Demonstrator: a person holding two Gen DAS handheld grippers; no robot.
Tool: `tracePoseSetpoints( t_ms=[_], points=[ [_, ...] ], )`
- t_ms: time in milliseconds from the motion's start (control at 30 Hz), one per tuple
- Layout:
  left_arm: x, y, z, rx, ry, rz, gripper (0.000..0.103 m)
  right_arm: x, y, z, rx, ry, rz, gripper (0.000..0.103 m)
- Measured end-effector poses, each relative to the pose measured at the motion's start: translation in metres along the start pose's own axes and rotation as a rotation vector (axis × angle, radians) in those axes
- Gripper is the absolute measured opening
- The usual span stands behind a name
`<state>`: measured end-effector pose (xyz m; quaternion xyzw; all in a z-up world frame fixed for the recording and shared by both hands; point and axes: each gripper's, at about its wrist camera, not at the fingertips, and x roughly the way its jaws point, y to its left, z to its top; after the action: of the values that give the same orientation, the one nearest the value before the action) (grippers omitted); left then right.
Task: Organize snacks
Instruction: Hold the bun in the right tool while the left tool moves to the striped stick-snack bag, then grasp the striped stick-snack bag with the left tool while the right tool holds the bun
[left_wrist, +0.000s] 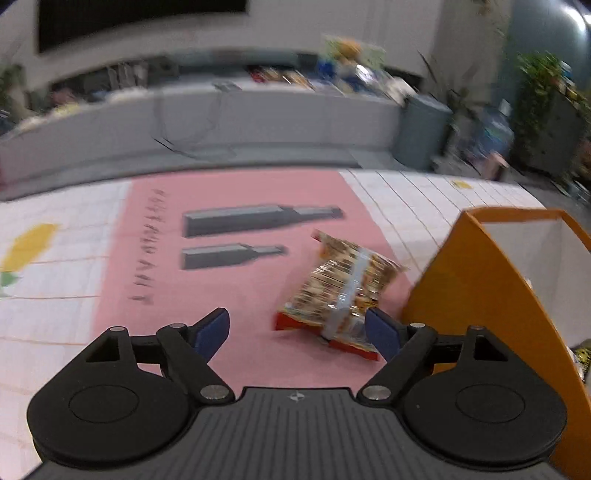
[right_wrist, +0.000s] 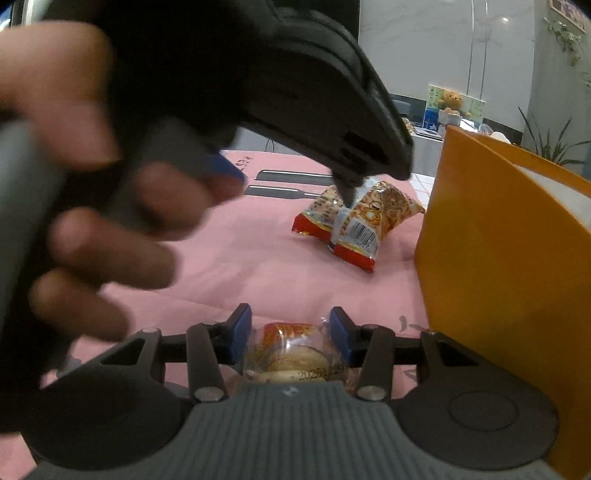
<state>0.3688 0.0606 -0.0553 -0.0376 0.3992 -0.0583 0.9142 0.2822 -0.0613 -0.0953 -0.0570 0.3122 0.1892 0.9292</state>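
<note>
My left tool (left_wrist: 297, 332) stands wide open, holding nothing, above the pink printed mat (left_wrist: 236, 280) on the counter. A crinkled red-and-gold foil snack packet (left_wrist: 341, 295) lies just beyond its right finger, near the orange cardboard box (left_wrist: 476, 280) at right. My right tool (right_wrist: 290, 334) is clamped on a clear-wrapped round biscuit packet (right_wrist: 295, 356), left of the same box (right_wrist: 495, 236)
</note>
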Motion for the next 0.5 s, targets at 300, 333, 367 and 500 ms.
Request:
tracePoseSetpoints(
  t_ms=[300, 333, 367, 500],
  points=[
    [0.027, -0.020, 0.010, 0.154, 0.056, 0.026, 0.103, -0.001, -0.004, 0.000, -0.003, 0.000, 0.008, 0.046],
    [0.031, -0.023, 0.012, 0.161, 0.063, 0.034, 0.103, -0.001, -0.004, 0.000, -0.005, 0.000, 0.008, 0.046],
    [0.035, -0.026, 0.015, 0.165, 0.073, 0.036, 0.103, -0.001, -0.004, 0.001, -0.006, 0.000, 0.010, 0.046],
    [0.049, -0.043, 0.020, 0.221, 0.095, 0.087, 0.102, -0.002, -0.002, 0.000, -0.014, 0.000, 0.013, 0.046]
  ],
)
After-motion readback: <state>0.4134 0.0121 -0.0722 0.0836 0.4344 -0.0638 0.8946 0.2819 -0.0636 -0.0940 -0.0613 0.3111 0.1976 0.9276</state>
